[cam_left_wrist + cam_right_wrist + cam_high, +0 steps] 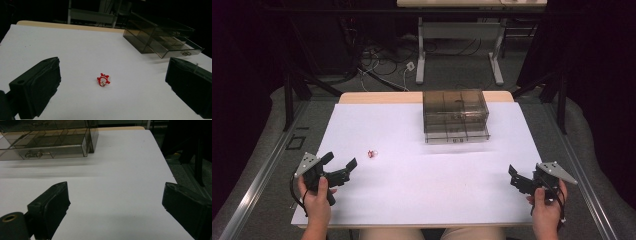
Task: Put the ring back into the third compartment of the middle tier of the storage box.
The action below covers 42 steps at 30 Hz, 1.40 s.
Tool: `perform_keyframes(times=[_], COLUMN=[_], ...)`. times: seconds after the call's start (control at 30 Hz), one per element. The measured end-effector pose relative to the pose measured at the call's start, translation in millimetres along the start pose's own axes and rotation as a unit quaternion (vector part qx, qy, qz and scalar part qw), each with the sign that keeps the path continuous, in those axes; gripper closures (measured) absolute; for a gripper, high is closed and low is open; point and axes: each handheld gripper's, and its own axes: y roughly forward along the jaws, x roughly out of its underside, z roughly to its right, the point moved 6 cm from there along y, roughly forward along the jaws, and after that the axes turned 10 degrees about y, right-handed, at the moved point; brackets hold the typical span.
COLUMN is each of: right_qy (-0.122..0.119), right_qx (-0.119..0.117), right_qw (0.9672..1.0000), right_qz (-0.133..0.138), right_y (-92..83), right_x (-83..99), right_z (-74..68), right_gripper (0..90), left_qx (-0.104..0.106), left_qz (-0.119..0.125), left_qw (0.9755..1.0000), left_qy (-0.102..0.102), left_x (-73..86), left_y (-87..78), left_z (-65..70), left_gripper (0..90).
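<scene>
White sheeting covers the table (pixel 427 190), with a strip of pale wood showing at its far edge; beyond it the room is dark, and only cables on the floor and the legs of another table can be made out.

Two sets of tongs are in the person's hands at the near edge. The left tongs (pixel 339 164) stand wide with nothing between the jaws, and the right tongs (pixel 516 178) are wide and empty too.

One small red and white figure-shaped toy (pixel 103 80) lies on the sheet just ahead of the left tongs, in line with the gap between the jaws and apart from both. From above it is only a red speck (pixel 371 153); what it depicts is too small to tell.

One smoky transparent plastic drawer box (pixel 455 115) sits well ahead, between the two tongs and nearer the far edge. Its lower drawer is pulled partly out. From the right tongs the box is cut off by the top and left edges (pixel 47 140), and its contents cannot be made out.
</scene>
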Motion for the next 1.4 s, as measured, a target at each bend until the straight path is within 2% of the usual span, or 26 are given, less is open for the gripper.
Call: perform_keyframes(times=[0.03,0.07,0.1,0.13,0.17,0.2,0.37,0.4,0.43,0.47,0.63,0.7,0.83,0.97,1.07,1.17,1.33,1.4], right_qy=[0.000,0.001,0.005,0.005,0.010,0.007,0.001,0.003,0.003,0.000,-0.009,-0.009,-0.010,-0.009,-0.012,-0.009,-0.012,-0.017], right_qx=[0.000,0.002,-0.001,-0.001,0.000,-0.001,-0.003,-0.006,-0.006,-0.011,-0.017,-0.016,-0.014,-0.014,-0.015,-0.020,-0.021,-0.021], right_qw=[1.0000,0.9999,1.0000,0.9998,0.9999,1.0000,0.9999,0.9999,0.9999,0.9999,0.9997,0.9997,0.9998,0.9998,0.9998,0.9997,0.9997,0.9995], right_qz=[0.000,-0.016,-0.003,-0.017,0.010,-0.003,-0.009,0.010,0.010,-0.006,-0.012,-0.018,-0.006,-0.005,-0.001,-0.010,-0.009,-0.019], right_y=[0.0,0.2,2.8,1.2,5.4,3.6,3.9,7.0,7.0,4.9,3.8,2.6,2.8,2.7,3.6,4.1,6.7,5.9], right_x=[0.0,2.6,2.4,3.6,2.7,4.1,5.4,4.8,4.8,6.7,9.0,9.6,9.3,10.2,9.9,11.2,12.2,13.2], right_z=[0.0,3.9,4.1,4.5,4.6,5.6,4.3,2.7,2.7,1.5,-1.3,-1.8,-1.4,-2.9,-4.2,-5.5,-6.8,-6.4], right_gripper=[7.2,7.1,7.1,7.2,7.2,7.2,7.2,7.2,7.2,7.2,7.2,7.2,7.2,7.2,7.2,7.2,7.2,7.2], left_qx=[0.000,-0.005,-0.006,-0.005,-0.005,-0.005,-0.015,-0.016,-0.016,-0.029,-0.036,-0.034,-0.031,-0.026,-0.022,-0.022,-0.027,-0.026], left_qz=[0.000,-0.002,-0.003,-0.004,-0.003,-0.004,-0.005,-0.008,-0.008,-0.005,-0.008,-0.010,-0.012,-0.018,-0.018,-0.023,-0.041,-0.045], left_qw=[1.0000,1.0000,1.0000,1.0000,1.0000,1.0000,0.9999,0.9998,0.9998,0.9996,0.9993,0.9994,0.9994,0.9995,0.9994,0.9993,0.9988,0.9986], left_qy=[0.000,0.001,-0.001,-0.002,-0.003,-0.003,-0.003,0.002,0.002,0.002,-0.005,-0.003,0.008,-0.002,-0.018,-0.020,-0.008,-0.004], left_x=[0.0,0.3,0.5,0.8,1.0,1.3,-0.8,-1.0,-1.0,-2.9,-6.7,-8.3,-10.1,-10.3,-12.4,-14.4,-16.4,-18.2], left_y=[0.0,1.7,2.1,2.3,2.6,3.0,6.0,6.3,6.3,8.6,14.5,16.7,20.4,24.9,28.7,32.7,40.0,43.2], left_z=[0.0,-1.6,-1.8,-2.2,-2.2,-2.1,1.2,1.4,1.4,3.0,7.8,10.3,13.8,14.4,14.3,13.6,12.8,12.6], left_gripper=[0.2,0.2,0.2,0.2,0.2,0.2,0.2,0.2,0.2,0.2,0.2,0.2,0.2,0.3,0.3,0.3,2.2,2.2])
